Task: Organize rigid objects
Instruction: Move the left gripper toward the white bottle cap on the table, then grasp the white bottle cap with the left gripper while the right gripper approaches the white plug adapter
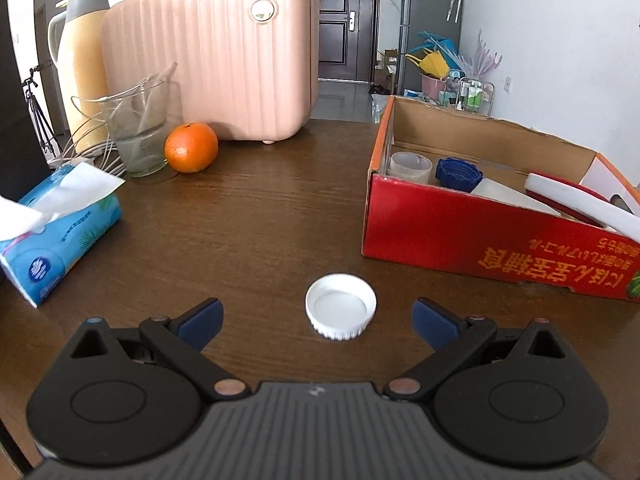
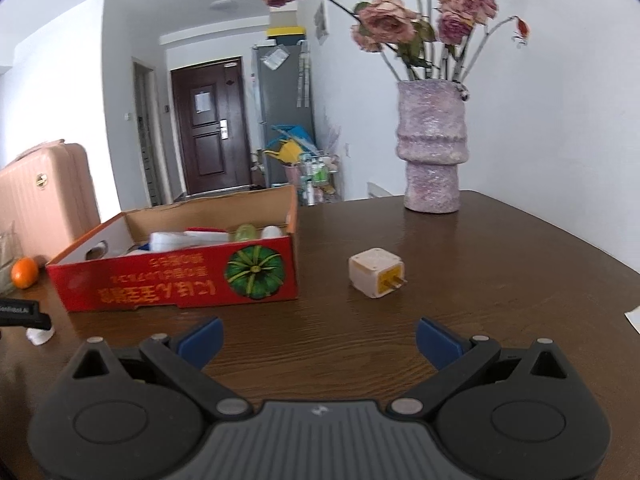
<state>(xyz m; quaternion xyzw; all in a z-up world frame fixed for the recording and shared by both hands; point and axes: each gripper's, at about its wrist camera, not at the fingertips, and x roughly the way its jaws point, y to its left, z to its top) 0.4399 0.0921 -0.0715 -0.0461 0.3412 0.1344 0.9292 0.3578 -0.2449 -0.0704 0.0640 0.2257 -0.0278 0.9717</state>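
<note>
A white ribbed jar lid [image 1: 341, 306] lies upside down on the dark wooden table, between the spread blue fingertips of my open left gripper [image 1: 318, 320], nearer the right one. A red cardboard box [image 1: 460, 236] to its right holds a blue cap [image 1: 458, 173], a clear cup [image 1: 411, 167] and white and red pieces. In the right wrist view, a cream plug adapter [image 2: 376, 272] with brass prongs lies just right of the same box [image 2: 180, 280]. My right gripper [image 2: 320, 340] hangs open a little short of the adapter, empty.
A tissue pack [image 1: 60, 236], an orange [image 1: 191, 147], a glass beaker [image 1: 138, 128], a cream thermos [image 1: 82, 68] and a pink case [image 1: 216, 56] stand at the left and back. A purple vase of dried roses [image 2: 432, 144] stands at the far right. Table edge curves right.
</note>
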